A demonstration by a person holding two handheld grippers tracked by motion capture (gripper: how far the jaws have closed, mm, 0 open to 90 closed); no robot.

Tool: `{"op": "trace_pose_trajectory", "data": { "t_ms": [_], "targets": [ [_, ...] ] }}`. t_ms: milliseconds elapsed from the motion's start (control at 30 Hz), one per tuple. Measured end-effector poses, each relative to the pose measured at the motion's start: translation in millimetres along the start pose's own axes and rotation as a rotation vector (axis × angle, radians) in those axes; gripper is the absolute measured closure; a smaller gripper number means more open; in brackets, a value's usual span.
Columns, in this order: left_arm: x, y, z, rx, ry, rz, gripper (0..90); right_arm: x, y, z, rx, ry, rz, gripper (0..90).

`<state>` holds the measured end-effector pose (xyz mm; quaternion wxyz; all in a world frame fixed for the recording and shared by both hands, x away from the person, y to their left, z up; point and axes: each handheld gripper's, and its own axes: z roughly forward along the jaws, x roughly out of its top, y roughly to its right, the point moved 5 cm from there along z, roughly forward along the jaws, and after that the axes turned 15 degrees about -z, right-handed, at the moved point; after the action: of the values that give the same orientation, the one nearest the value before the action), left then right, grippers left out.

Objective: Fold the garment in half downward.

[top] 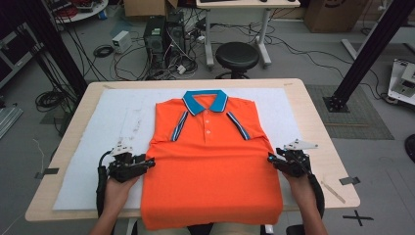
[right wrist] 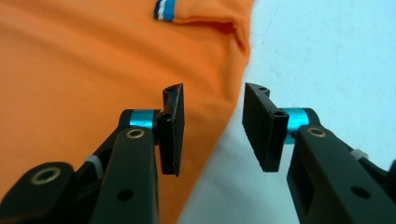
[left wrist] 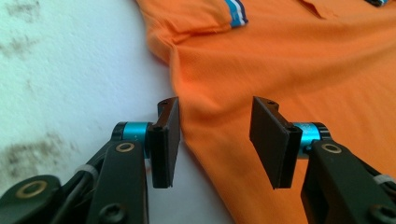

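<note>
left gripper (top: 147, 162): jaws spread, straddling the orange polo shirt (top: 210, 156) at its left side edge, pinching nothing | right gripper (top: 272, 158): jaws spread at the right side edge, empty | shirt: flat, face up, sleeves tucked in, on white mat (top: 112, 122) over desk (top: 313, 122), hem overhanging near edge | step: likely between folds | next: re-grip both side edges evenly.

Even bright light, soft shadows, slight blur

Bare white mat (top: 117, 147) flanks the orange shirt (top: 210, 166); nothing blocks either side.
</note>
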<state>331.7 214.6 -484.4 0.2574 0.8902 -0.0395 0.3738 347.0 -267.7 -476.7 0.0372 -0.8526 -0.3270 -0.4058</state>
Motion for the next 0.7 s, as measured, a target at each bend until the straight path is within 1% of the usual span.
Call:
{"op": "trace_pose_trajectory", "data": {
  "t_ms": [67,133,167,200,267,300,333,367,400,433,467,500,533,600,633,667,700],
  "targets": [
    [-3.5,1.1,-2.2,0.001,-0.01,-0.008,53.9,-4.8,-4.9,-3.0,0.012,-0.012,-0.008,59.9],
    [-6.5,1.8,-4.4,0.005,-0.019,-0.006,54.5,-6.1,-6.6,-3.6,0.015,-0.015,-0.011,59.9],
    [-8.2,2.9,-5.4,0.005,-0.018,-0.004,56.2,-7.4,-8.7,-4.3,0.023,-0.021,-0.012,59.9],
    [-10.1,3.7,-6.7,0.01,-0.018,0.004,57.5,-9.7,-12.4,-5.3,0.027,-0.031,-0.014,60.1],
    [-13.8,6.1,-9.2,0.025,-0.015,0.018,58.5,-10.9,-13.7,-5.7,0.031,-0.037,-0.017,60.6],
    [-16.2,7.6,-11.0,0.039,-0.012,0.029,60.0,-12.0,-14.7,-5.8,0.032,-0.044,-0.015,61.8],
    [-20.1,10.3,-13.2,0.065,-0.004,0.053,67.0,-14.9,-16.0,-7.2,0.038,-0.048,0.0,65.6],
    [-22.5,11.5,-14.6,0.085,-0.001,0.067,70.8,-15.3,-16.6,-8.0,0.042,-0.045,0.005,67.4],
    [-22.5,11.5,-14.6,0.085,-0.001,0.067,76.2,-15.3,-16.6,-8.0,0.042,-0.045,0.005,67.4],
    [-24.6,12.4,-15.4,0.094,0.011,0.07,81.0,-16.5,-18.7,-10.2,0.051,-0.045,0.007,75.6],
    [-25.7,12.9,-16.5,0.089,0.009,0.067,87.2,-17.0,-19.9,-11.4,0.061,-0.045,0.004,82.5],
    [-26.2,13.4,-17.3,0.083,0.002,0.063,87.2,-17.0,-19.9,-11.4,0.061,-0.045,0.004,82.5],
    [-26.7,13.9,-18.3,0.088,-0.005,0.072,87.6,-17.3,-22.7,-13.9,0.071,-0.047,-0.005,88.2],
    [-28.1,14.8,-20.5,0.083,-0.013,0.076,87.9,-17.7,-24.4,-16.6,0.068,-0.05,-0.019,88.7],
    [-29.1,14.6,-22.3,0.071,-0.021,0.069,87.9,-18.1,-24.6,-18.6,0.067,-0.045,-0.023,89.0],
    [-31.3,11.6,-27.6,0.048,-0.034,0.055,87.9,-18.2,-25.0,-21.1,0.064,-0.04,-0.018,89.0],
    [-31.3,11.6,-27.6,0.048,-0.034,0.055,87.9,-18.3,-24.8,-24.0,0.065,-0.031,-0.017,89.1]
  ]
}}
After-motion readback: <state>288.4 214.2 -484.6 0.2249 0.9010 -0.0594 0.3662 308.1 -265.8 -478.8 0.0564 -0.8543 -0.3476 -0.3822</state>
